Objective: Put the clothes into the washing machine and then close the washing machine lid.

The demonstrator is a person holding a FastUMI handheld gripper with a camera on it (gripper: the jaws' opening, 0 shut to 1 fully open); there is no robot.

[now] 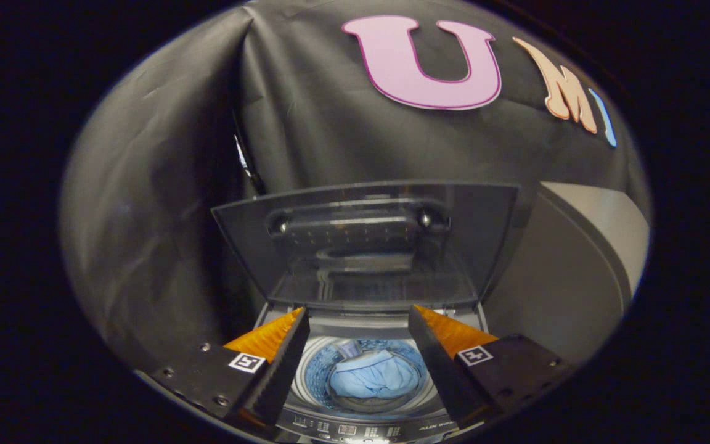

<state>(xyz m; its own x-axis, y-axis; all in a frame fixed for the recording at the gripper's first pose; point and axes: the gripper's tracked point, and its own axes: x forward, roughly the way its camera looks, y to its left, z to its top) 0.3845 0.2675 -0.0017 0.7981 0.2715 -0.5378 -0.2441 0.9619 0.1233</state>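
Jaws (358, 320) apart, hiding washing machine (361, 425) rim sides.

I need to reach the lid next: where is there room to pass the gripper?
The hand-held gripper is open, holding nothing. Open air lies between its fingers and the raised lid. The drum below is crowded by the blue clothes.

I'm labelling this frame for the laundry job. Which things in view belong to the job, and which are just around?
Part of the job:
- washing machine
- its lid, standing open
- blue clothes, already in the drum
- hand-held gripper, open, holding nothing, above the drum

Just around:
- grey panel beside the machine
- black cloth wall behind
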